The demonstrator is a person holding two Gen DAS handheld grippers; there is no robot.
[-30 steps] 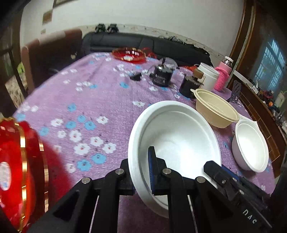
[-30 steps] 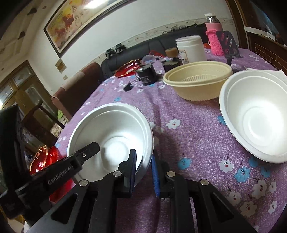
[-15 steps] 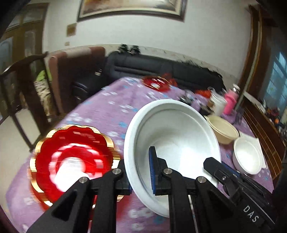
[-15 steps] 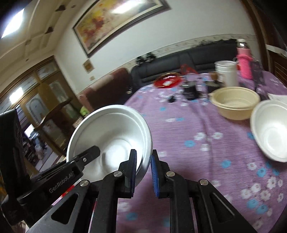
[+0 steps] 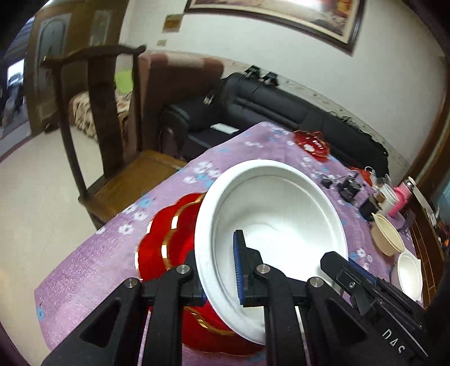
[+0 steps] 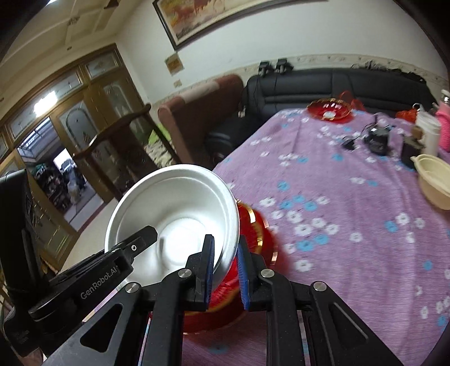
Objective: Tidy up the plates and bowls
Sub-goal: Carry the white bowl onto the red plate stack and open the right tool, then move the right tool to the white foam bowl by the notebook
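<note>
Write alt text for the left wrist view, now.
Both grippers, left and right, clamp the rim of a white bowl held over a red plate on a purple floral tablecloth. More bowls sit far right; a wooden chair stands left.

Your left wrist camera sits just behind the left tool (image 5: pixel 218 270), looking forward and down along its fingers across the worktop (image 5: pixel 92 267) toward the black sofa (image 5: pixel 281 104) and wall. It is very near the white bowl (image 5: pixel 281 214), which fills the middle of its view. Your right wrist camera looks the same way from behind the right tool (image 6: pixel 225 267), angled more toward the doorway (image 6: pixel 64 174) at left. Both views share the bowl, the red plate (image 6: pixel 253 233) under it, the far red dish (image 6: pixel 329 109), the wooden chair (image 5: pixel 92 93) and, probably, the same framed painting (image 6: pixel 213 17).
</note>
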